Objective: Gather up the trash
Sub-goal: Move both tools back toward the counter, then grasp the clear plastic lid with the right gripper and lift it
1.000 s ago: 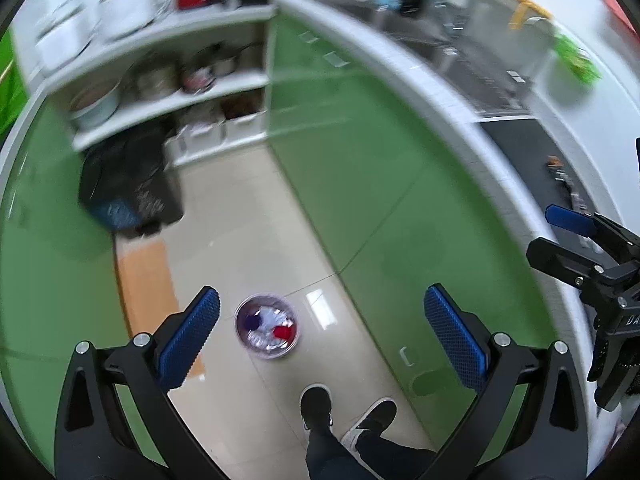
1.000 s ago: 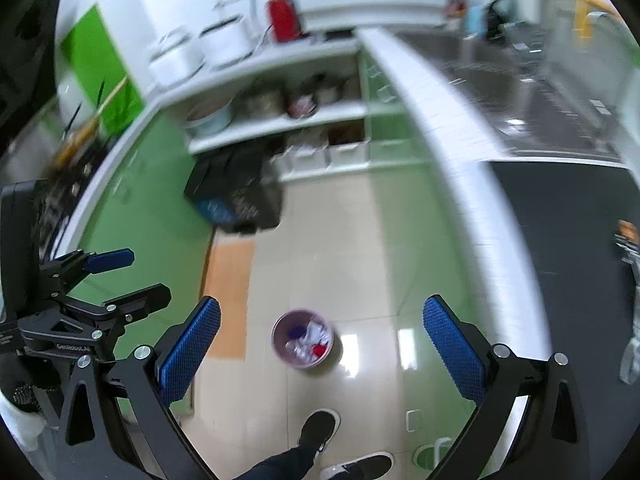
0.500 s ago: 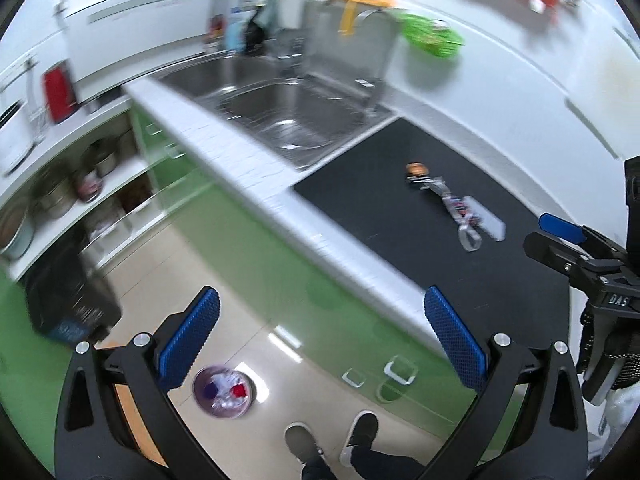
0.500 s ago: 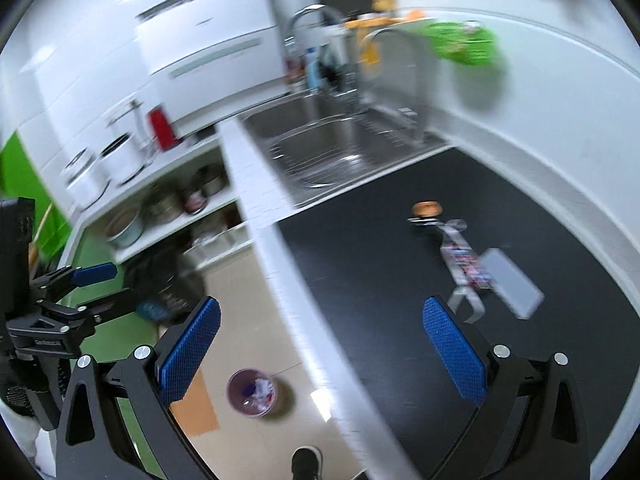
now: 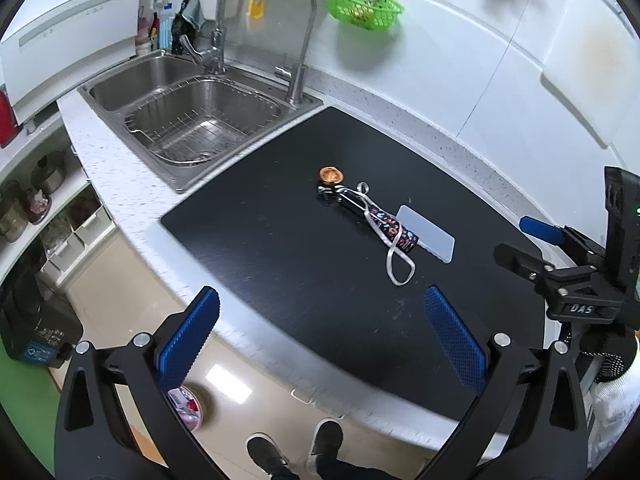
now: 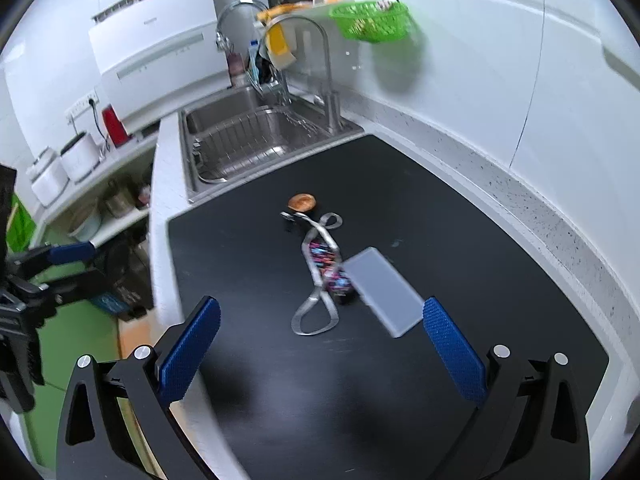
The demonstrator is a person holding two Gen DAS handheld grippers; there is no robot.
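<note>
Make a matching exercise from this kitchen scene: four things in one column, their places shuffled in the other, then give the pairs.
Things
1. green basket
2. wire rack
3. small trash bin
4. colourful wrapper with grey strap

Places
A. on the floor, below the counter edge
B. on the black mat, against the pale flat card
C. up on the white wall, right of the faucets
D. inside the steel sink basin

Pairs: 1-C, 2-D, 3-A, 4-B
</note>
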